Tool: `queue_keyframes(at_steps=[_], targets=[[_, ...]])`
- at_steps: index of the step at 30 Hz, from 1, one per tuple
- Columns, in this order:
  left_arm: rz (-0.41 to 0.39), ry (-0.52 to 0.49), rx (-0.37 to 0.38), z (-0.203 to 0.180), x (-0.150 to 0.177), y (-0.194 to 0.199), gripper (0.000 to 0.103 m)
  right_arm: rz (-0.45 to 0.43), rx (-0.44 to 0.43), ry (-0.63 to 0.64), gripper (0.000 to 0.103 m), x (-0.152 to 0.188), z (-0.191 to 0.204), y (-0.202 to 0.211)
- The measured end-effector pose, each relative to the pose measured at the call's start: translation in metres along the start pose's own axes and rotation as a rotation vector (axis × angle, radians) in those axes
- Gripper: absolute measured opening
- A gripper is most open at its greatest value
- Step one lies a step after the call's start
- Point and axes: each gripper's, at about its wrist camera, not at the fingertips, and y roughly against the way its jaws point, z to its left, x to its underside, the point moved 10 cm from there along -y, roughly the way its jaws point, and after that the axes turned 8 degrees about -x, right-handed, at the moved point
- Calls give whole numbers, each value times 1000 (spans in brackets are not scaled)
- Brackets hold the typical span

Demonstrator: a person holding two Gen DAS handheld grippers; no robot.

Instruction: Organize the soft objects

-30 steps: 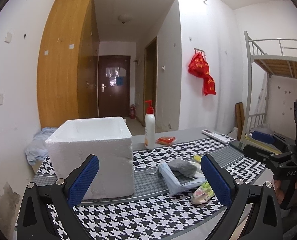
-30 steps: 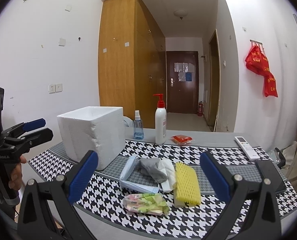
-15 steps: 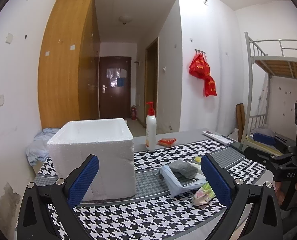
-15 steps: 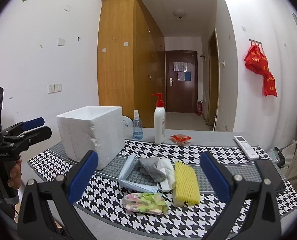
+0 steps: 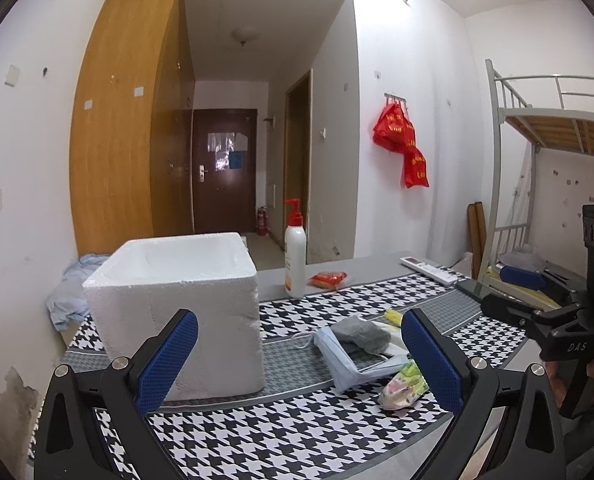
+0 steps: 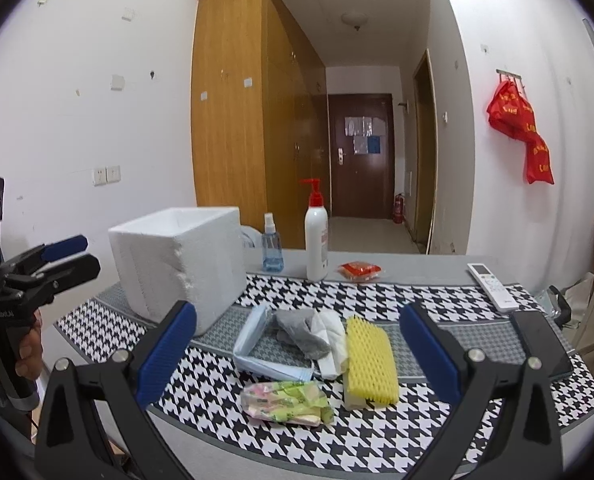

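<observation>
Both grippers empty: right gripper [image 6: 297,354] and left gripper [image 5: 299,354] fingers spread wide. Ahead of right fingers, all on tabletop [image 6: 377,440]: tissue pack [image 6: 287,400], yellow sponge [image 6: 371,360], mask [image 6: 257,344], grey cloth [image 6: 303,330]. Foam box [image 6: 177,264] beyond, left. Judgement: nothing sorted yet.

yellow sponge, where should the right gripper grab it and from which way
Grip the yellow sponge across its long side faces near the middle, coming down from above. It lies flat, its left side close against the white cloth, its right side free.
</observation>
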Motion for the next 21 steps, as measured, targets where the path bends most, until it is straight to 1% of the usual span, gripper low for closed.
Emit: queue_keyframes(at_steps=[6,10,21], targets=[[38,-16,11,-9,7,-12,102,27,10,-10,103,7,-7,-7],[58,-25,-3,-11,11,-22,102,46,17,-12,103,11,-12,-12],[114,-46,-2,-25,21,-47,102,98,39,-45,103,25,-30,-27]])
